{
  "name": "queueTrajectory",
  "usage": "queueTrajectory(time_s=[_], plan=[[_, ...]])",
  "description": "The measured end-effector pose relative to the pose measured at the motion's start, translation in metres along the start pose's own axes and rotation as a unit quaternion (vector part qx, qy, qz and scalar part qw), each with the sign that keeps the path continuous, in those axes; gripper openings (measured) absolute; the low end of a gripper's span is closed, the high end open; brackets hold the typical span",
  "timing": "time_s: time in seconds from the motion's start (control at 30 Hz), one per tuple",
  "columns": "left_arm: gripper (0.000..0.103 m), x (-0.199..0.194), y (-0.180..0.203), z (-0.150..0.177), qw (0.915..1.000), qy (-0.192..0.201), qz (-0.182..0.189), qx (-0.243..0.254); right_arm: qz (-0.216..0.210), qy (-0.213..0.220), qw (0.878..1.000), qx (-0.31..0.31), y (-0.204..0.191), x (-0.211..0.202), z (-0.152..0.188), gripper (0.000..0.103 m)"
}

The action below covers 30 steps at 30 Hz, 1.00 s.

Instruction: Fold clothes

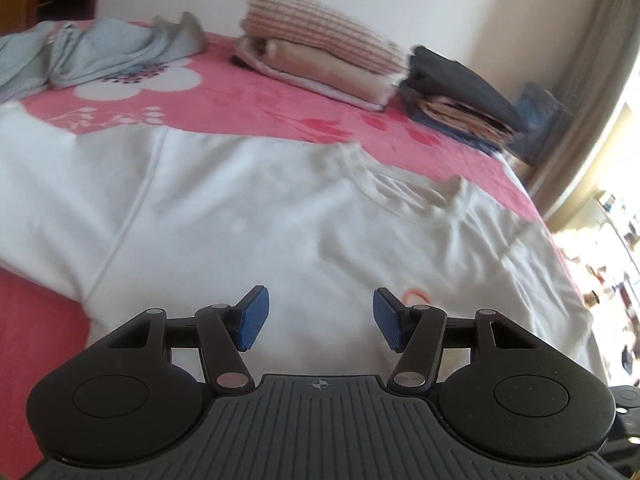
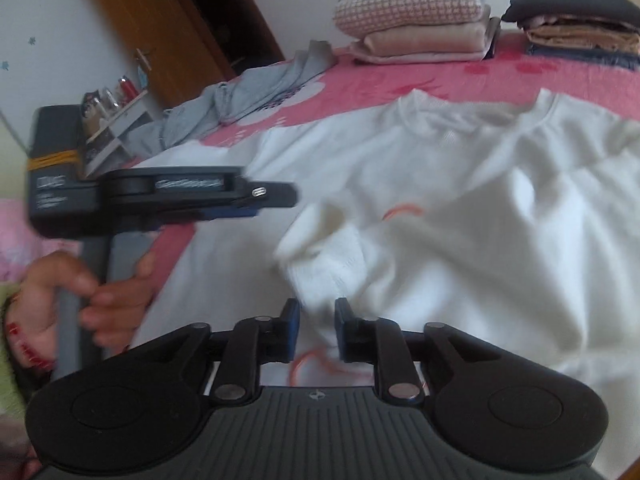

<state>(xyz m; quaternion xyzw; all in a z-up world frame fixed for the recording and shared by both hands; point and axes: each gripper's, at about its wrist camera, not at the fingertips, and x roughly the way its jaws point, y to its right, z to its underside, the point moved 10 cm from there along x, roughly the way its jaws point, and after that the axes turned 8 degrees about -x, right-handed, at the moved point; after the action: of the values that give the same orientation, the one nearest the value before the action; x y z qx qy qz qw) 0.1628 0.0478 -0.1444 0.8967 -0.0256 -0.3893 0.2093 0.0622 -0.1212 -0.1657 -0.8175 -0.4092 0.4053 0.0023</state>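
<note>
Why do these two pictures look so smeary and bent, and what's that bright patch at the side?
Left wrist view: fisheye lens bows the bed's edges; daylight from the window burns out the right side; the folded piles are smeared. Right wrist view: motion blur smears the white shirt, most of all its bunched sleeve, and the hand holding the left gripper.

- Left gripper (image 1: 321, 318): jaws parted wide, blue pads (image 1: 253, 320) facing each other, nothing between them; pointed forward and downward.
- Right gripper (image 2: 317, 330): jaws narrowly apart, no firm pinch visible; frame blurred.
- Right wrist view: person's left hand (image 2: 86, 296) wraps the left gripper's grey handle, fingers curled around it.
</note>
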Motion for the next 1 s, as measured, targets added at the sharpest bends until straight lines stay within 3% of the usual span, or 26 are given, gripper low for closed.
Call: queueTrajectory(time_s=[0.1,0.2,0.33,0.43,0.53,0.67,0.8,1.0], plan=[[0.058,0.005,0.012,0.008,0.9996,-0.019,0.017,0.014,-0.024,-0.005,0.997,0.07,0.0,-0.031,0.024,0.029],[0.058,0.011,0.02,0.018,0.9986,-0.036,0.022,0.03,-0.048,-0.019,0.984,0.172,0.007,-0.064,0.063,0.03],[0.058,0.017,0.02,0.029,0.997,-0.053,0.007,0.056,-0.024,-0.06,0.958,0.278,0.019,-0.104,0.139,0.031],[0.058,0.016,0.015,0.034,0.9956,-0.061,0.0,0.071,0.017,-0.053,0.945,0.324,0.035,-0.136,0.177,0.03],[0.058,0.01,0.008,0.037,0.995,-0.061,-0.005,0.079,0.058,-0.01,0.926,0.372,0.052,-0.171,0.183,0.031],[0.058,0.002,-0.004,0.04,0.9952,-0.07,-0.009,0.068,0.09,0.085,0.925,0.358,0.081,-0.202,0.139,0.031],[0.058,-0.003,-0.012,0.046,0.9959,-0.078,0.0,0.045,0.105,0.134,0.921,0.351,0.118,-0.197,0.096,0.031],[0.058,-0.002,-0.004,0.045,0.9969,-0.075,0.02,0.014,0.095,0.165,0.903,0.385,0.156,-0.159,0.082,0.031]])
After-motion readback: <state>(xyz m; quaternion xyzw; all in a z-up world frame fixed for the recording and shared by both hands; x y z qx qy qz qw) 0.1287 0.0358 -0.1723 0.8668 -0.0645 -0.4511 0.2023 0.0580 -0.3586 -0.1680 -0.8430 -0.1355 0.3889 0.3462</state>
